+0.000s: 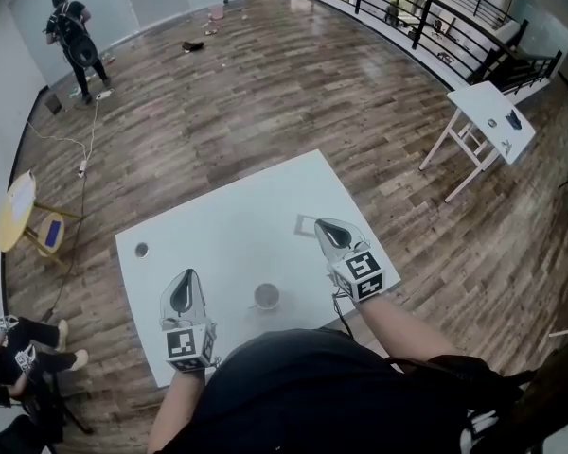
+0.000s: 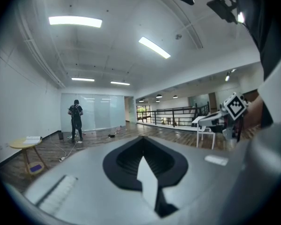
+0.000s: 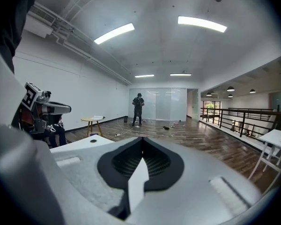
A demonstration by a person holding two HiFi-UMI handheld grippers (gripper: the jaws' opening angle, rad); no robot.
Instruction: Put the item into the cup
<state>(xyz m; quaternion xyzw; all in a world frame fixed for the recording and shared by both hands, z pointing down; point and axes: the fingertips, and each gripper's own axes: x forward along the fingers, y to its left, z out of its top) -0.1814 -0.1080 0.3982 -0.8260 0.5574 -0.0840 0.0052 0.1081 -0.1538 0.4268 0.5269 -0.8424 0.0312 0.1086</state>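
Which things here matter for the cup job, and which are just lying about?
Job: cup; small flat square piece, likely the item; left gripper and right gripper, both shut and empty.
Lying about: small dark disc; far white table; round yellow table.

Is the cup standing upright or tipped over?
Upright: the cup stands on the white table, its round open rim facing up toward the head view.

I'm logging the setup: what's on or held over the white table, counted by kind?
Cup: 1
Small dark round thing: 1
Flat pale rectangular piece: 1
Left gripper and right gripper, both shut and empty: 2
Total: 5
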